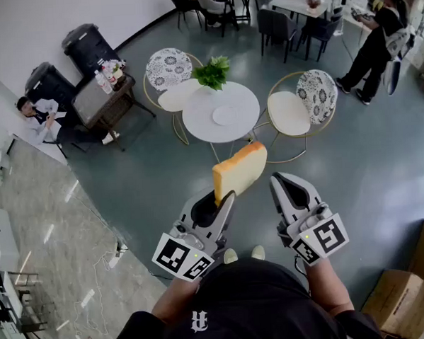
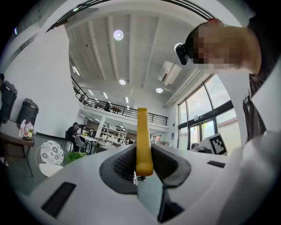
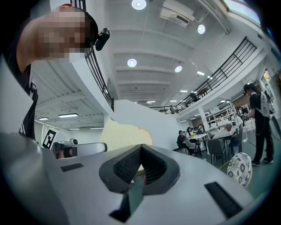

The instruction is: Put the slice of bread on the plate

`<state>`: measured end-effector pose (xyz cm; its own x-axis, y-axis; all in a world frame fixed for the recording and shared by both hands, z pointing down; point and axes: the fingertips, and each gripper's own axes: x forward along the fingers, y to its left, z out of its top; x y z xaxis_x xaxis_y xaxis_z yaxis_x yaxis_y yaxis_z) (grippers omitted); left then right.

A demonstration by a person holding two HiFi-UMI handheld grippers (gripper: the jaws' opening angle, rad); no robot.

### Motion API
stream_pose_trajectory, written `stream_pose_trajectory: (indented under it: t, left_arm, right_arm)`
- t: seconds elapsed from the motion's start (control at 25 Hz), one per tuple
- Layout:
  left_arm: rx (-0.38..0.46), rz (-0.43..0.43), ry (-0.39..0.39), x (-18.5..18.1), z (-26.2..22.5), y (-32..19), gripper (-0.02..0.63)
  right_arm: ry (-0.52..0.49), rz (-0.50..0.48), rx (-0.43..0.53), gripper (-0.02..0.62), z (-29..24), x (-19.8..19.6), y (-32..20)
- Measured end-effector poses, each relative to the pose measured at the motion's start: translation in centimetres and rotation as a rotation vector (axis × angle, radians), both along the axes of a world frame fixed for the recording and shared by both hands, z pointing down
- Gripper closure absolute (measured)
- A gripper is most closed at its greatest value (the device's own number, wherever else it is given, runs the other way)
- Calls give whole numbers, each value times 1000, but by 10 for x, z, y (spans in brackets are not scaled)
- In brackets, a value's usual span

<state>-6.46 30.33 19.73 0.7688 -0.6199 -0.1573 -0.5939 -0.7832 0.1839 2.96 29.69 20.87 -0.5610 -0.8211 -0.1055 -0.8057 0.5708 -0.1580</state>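
A slice of bread (image 1: 240, 172) with a yellow crust stands on edge in the air, and my left gripper (image 1: 224, 200) is shut on its lower corner. In the left gripper view the bread (image 2: 142, 140) rises edge-on from between the black pads (image 2: 125, 162). My right gripper (image 1: 280, 180) hovers just right of the slice, shut and holding nothing. From the right gripper view the bread's pale face (image 3: 125, 136) shows to the left, beyond the closed jaws of my right gripper (image 3: 140, 148). A white plate (image 1: 227, 115) lies on the round white table (image 1: 195, 116) well ahead of both grippers.
A green plant (image 1: 212, 72) stands at the table's far edge. Two patterned round chairs (image 1: 168, 67) (image 1: 316, 92) flank the table. A side table with bottles (image 1: 106, 86) and black bins (image 1: 88, 45) stand at left near a seated person (image 1: 36, 118). Cardboard boxes (image 1: 399, 290) sit at right.
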Motion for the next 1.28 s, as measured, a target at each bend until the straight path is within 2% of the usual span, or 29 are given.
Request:
stream_pose_trajectory:
  t: [0.28, 0.44, 0.72, 1.28]
  left_arm:
    - [2, -2, 5, 0, 1, -4, 514]
    - [-5, -7, -4, -1, 6, -6, 514]
    - [-8, -17, -7, -2, 8, -6, 514]
    - [5, -29, -30, 6, 9, -4, 514]
  right_arm:
    - [12, -10, 0, 591, 3, -2, -3]
    - [-8, -45, -7, 591, 5, -8, -2]
    - [-39, -37, -17, 591, 9, -3, 0]
    - [-8, -39, -2, 589, 11, -3, 3]
